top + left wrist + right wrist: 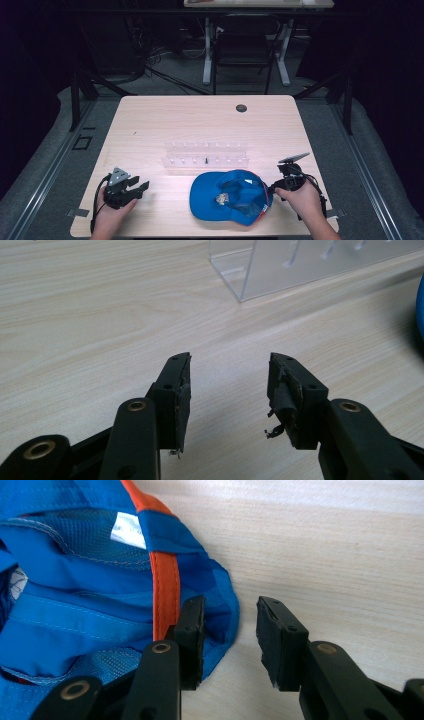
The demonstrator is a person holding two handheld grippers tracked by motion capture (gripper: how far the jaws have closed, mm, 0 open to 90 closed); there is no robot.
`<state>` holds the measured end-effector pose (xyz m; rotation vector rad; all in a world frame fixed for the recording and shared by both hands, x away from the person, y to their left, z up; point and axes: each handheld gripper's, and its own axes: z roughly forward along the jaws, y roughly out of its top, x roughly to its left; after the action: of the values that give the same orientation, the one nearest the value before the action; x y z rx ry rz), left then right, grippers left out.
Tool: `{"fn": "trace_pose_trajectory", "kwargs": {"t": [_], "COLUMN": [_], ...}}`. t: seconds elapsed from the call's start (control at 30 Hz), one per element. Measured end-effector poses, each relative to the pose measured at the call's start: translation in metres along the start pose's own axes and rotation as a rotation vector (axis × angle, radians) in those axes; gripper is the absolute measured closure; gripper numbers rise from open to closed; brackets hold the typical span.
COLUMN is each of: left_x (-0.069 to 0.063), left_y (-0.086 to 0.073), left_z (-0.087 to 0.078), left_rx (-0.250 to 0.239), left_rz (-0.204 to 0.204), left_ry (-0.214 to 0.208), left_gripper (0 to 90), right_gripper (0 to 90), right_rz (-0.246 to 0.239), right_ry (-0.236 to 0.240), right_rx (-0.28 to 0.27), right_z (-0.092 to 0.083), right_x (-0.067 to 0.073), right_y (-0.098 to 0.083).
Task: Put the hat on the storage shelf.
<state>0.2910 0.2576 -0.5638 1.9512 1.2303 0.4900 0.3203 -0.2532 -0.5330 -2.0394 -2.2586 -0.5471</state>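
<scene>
The bench is a pale wood-grain top with a small dark round grommet near its far edge, right of the middle.

The clear plastic rack stands across the middle of the bench, two long rows of small pegs running side to side, with one dark peg in the nearer row. In the left gripper view a corner of that rack shows ahead of the jaws, well apart from them.

The blue cap lies near the bench's front edge, right of the middle and just in front of the rack, its hollow side up so that the lining and a small label show. The right gripper view shows its mesh lining, an orange seam band and a white tag.

The left tool rests by the front left corner of the bench, held in the person's left hand, pointing toward the cap but well apart from it. Its jaws stand released, with bare wood between them.

The right tool sits at the cap's right rim, near the front right corner, in the right hand. Its jaws stand apart, unclenched: one jaw lies over the blue rim fabric, the other over bare bench just beside it, and the pads do not press on the cloth.
</scene>
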Motion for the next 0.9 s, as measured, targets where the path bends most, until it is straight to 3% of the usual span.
{"fn": "trace_pose_trajectory", "kwargs": {"t": [0.23, 0.43, 0.9], "left_x": [-0.001, -0.001, 0.000], "left_y": [0.000, 0.000, 0.000], "left_z": [0.002, 0.001, 0.002], "left_rx": [0.005, 0.004, 0.008], "left_rz": [0.004, 0.004, 0.007], "left_ry": [-0.002, -0.002, -0.002], "left_gripper": [52.5, 52.5, 52.5], "right_gripper": [64.2, 66.0, 71.0], "right_rz": [0.013, 0.015, -0.045], "right_ry": [-0.009, -0.023, -0.110], "right_rx": [0.015, 0.066, 0.087], "right_z": [0.007, 0.009, 0.020], "right_x": [0.003, 0.007, 0.024], "right_y": [0.002, 0.006, 0.009]}}
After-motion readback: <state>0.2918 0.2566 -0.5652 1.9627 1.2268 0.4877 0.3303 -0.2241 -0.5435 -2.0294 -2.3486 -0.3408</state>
